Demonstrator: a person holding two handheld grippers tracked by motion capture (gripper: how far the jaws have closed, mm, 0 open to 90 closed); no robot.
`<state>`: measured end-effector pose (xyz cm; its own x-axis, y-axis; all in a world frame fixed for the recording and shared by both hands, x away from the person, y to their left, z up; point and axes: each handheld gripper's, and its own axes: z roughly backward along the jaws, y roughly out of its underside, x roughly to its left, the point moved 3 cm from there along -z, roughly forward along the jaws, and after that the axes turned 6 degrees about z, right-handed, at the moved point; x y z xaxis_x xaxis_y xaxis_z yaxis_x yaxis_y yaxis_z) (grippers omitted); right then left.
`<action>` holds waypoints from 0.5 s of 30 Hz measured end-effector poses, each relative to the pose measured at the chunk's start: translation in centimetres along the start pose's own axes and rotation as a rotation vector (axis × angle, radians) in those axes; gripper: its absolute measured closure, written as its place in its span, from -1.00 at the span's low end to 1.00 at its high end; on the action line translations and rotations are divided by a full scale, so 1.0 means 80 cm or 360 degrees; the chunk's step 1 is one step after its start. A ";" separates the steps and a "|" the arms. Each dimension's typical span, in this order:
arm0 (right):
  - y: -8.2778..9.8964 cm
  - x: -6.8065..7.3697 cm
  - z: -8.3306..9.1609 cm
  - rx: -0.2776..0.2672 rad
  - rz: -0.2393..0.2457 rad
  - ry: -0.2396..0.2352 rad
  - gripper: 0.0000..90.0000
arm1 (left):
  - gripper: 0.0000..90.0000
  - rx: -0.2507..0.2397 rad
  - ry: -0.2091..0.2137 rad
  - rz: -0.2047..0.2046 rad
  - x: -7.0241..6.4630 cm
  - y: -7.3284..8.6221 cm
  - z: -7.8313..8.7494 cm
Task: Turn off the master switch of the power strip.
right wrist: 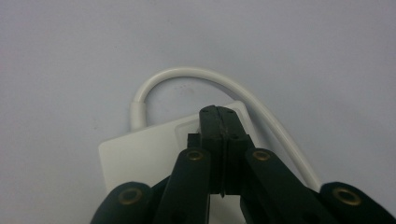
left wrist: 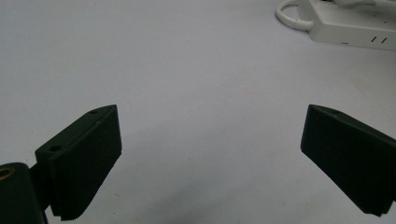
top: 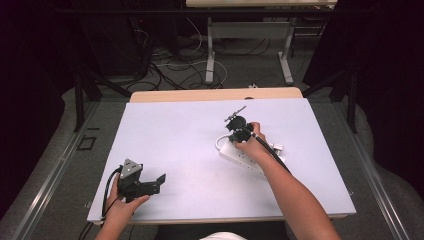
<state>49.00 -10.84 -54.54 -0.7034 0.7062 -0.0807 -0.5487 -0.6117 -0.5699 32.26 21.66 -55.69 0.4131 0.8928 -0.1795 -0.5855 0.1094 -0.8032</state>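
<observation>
Jaws of the right gripper (right wrist: 219,116) pressed flat together with nothing between them, tips resting on or just above the end of the white power strip (right wrist: 140,154) where a raised switch-like patch sits; contact itself hard to tell. Looks like a press on that switch with closed jaws, either under way or just finishing, though no light or rocker position readable to confirm it. Beyond the tips, the strip's white cable (right wrist: 187,74) looping out from the end and curving back along the side. In the high view, right gripper (top: 240,131) tilted down over the far end of the power strip (top: 240,157), which lies at the right-centre of the pale counter (top: 170,130), with a white plug seemingly seated in a socket toward its near end. Jaws of the left gripper (left wrist: 210,154) spread wide, holding nothing, hovering over bare counter, the strip well off at the upper right. Left gripper (top: 142,184) parked near the front-left edge, idle, no share in the work yet.
</observation>
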 end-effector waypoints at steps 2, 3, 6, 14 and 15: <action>0.000 0.000 -0.002 -0.0051 -0.0029 -0.0004 1.00 | -0.88 -0.0002 0.0001 -0.0002 0.000 0.000 0.000; 0.001 -0.003 0.011 0.0194 -0.0011 -0.0015 1.00 | -0.88 -0.0003 0.0001 0.0000 0.000 0.000 0.000; 0.002 -0.006 0.003 0.0002 -0.0079 -0.0025 1.00 | -0.88 -0.0001 0.0002 0.0007 0.001 0.000 0.000; 0.004 -0.007 0.007 -0.0010 -0.0125 -0.0024 1.00 | -0.88 0.0003 0.0000 0.0004 0.000 0.000 0.000; 0.004 -0.008 0.006 -0.0028 -0.0116 -0.0023 1.00 | -0.88 -0.0003 -0.0001 0.0006 0.000 0.000 0.000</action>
<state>49.08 -11.63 -54.26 -0.6683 0.7434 -0.0270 -0.5908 -0.5524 -0.5881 32.28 21.67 -55.72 0.4106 0.8935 -0.1820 -0.5858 0.1056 -0.8036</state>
